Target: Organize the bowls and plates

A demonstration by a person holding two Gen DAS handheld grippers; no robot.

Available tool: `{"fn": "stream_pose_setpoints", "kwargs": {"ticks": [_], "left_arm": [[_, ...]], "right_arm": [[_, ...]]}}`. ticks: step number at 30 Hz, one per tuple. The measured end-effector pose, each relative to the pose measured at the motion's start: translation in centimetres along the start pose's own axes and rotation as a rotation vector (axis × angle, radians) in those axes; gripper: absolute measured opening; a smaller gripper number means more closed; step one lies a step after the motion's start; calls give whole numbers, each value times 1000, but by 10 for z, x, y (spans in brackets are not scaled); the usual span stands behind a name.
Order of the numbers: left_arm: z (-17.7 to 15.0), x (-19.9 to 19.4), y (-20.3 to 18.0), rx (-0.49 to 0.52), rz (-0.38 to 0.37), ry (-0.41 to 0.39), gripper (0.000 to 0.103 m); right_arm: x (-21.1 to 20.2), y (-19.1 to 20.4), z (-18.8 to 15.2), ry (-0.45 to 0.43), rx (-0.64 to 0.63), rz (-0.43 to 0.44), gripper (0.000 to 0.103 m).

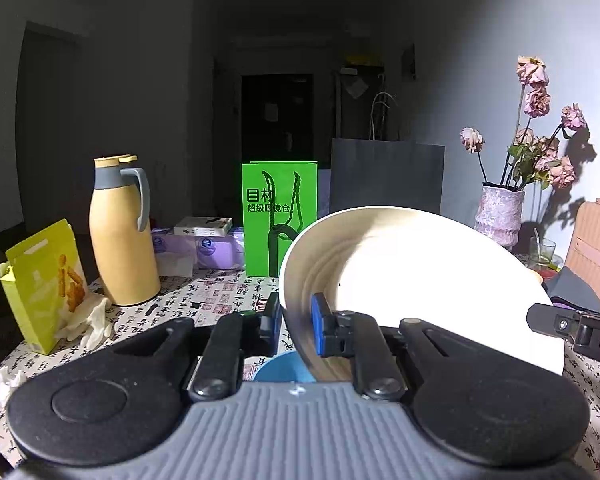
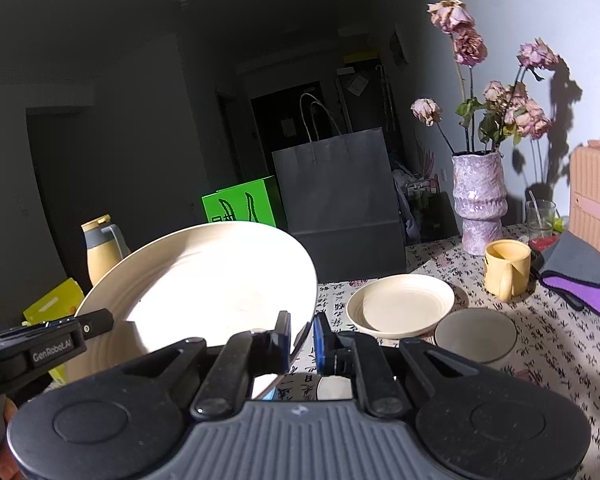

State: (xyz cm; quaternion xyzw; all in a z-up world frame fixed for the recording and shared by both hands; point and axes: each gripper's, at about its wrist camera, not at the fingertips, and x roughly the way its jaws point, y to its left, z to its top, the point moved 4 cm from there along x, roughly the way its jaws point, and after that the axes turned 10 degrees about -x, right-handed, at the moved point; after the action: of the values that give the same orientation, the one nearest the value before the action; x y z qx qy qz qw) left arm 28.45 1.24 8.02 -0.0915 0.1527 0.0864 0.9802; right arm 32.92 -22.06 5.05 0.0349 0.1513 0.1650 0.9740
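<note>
Clearly the carrying step is in hand: both grippers hold one large cream plate (image 2: 204,284) above the surface (image 2: 540,360), tilted, each set of jaws clamped on its rim from an opposite side. The left gripper (image 1: 296,326) pinches the rim nearest its own camera, and the right gripper (image 2: 302,338) bites the edge on its side. Judging by the task, this plate belongs with the smaller cream plate (image 2: 400,306) lying flat ahead of the right gripper, with a grey bowl (image 2: 475,338) just beside it. The next move would call for levelling the big plate and lowering it evenly, both hands letting go together, so no edge knocks the crockery already down. Room is tight on that side: a yellow mug (image 2: 506,270) stands near the small plate, a mottled vase (image 2: 478,204) of dried flowers behind it, and a dark paper bag (image 2: 340,208) closes off the back. Something blue (image 1: 280,368) sits under the lifted plate, possibly another bowl, though only a sliver shows. The thermos (image 1: 122,236) stands well apart on the left.
</note>
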Motion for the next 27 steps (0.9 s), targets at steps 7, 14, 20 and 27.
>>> {"fn": "stream_pose_setpoints", "kwargs": {"ticks": [7, 14, 20, 27], "left_arm": [[-8, -28, -15, 22, 3, -21, 15], [-23, -47, -30, 39, 1, -21, 15], [-31, -60, -35, 37, 0, -23, 15], [-36, -72, -39, 37, -17, -28, 16]], "right_arm": [[-30, -10, -10, -28, 41, -2, 11], [-57, -22, -18, -55, 69, -5, 11], [-71, -28, -26, -61, 75, -4, 11], [-85, -31, -33, -69, 74, -10, 11]]}}
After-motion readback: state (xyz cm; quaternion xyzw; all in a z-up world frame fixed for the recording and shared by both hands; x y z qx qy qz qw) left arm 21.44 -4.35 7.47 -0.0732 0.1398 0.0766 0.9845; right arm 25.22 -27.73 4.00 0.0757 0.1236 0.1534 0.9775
